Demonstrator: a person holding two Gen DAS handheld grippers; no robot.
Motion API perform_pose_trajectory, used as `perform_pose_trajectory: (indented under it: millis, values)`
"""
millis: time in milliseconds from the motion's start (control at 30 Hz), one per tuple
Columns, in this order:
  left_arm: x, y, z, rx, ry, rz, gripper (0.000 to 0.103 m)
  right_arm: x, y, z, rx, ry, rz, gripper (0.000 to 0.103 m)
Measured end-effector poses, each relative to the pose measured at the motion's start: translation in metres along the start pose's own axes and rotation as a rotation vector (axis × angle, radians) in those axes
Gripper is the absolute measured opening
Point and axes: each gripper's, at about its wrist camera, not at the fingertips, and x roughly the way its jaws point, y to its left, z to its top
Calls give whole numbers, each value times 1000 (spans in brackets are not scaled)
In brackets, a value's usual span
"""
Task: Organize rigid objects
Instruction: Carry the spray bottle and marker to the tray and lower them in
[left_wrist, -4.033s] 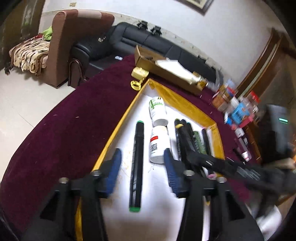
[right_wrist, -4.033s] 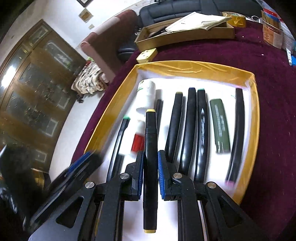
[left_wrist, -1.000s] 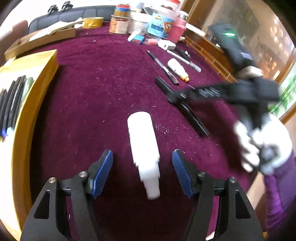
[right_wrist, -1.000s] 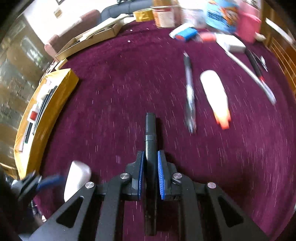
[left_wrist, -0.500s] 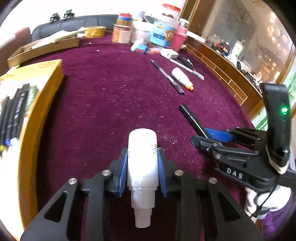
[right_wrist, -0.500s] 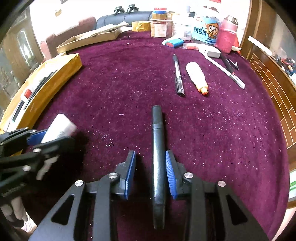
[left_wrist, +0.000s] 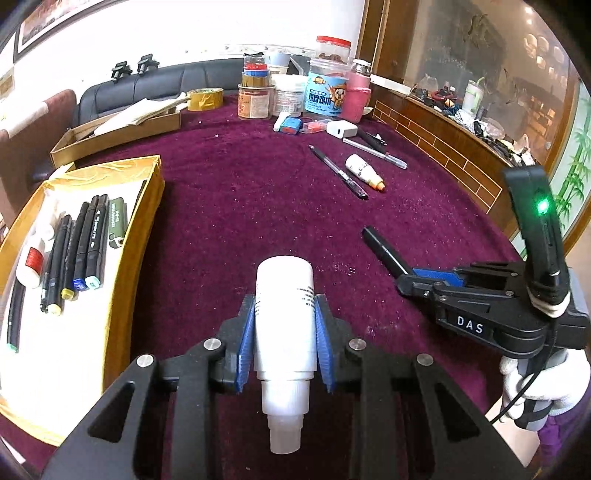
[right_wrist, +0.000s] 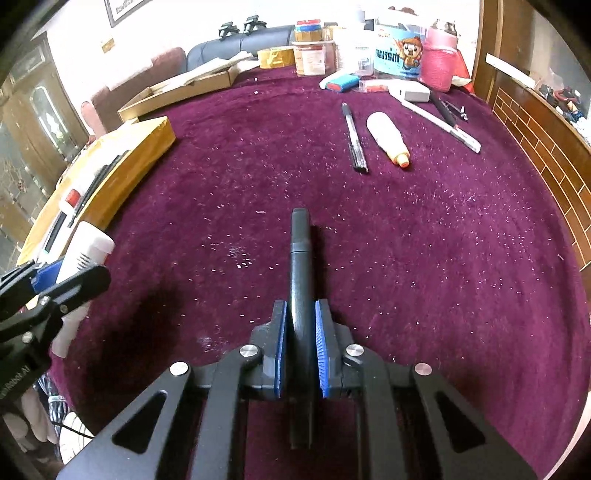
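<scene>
Bottle (left_wrist: 284, 314) — clamped in left tool (left_wrist: 284, 338).

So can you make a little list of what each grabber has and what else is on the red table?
left gripper: shut on white bottle
right gripper: shut on black marker
gold tray: holds markers, a green lighter, a white bottle with red label
loose on cloth: black pen, small white tube with orange tip
far edge: jars, tape roll, cardboard box
</scene>
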Motion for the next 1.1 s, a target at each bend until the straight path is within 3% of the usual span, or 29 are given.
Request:
perform_pose_trajectory:
  millis: [633, 1100]
  values:
    - [-29, 12, -1, -30, -72, 23, 27, -22, 28, 10, 0, -65, 97, 13]
    - [-58, 60, -3, -121, -139, 76, 27, -23, 84, 28, -55, -74, 201, 13]
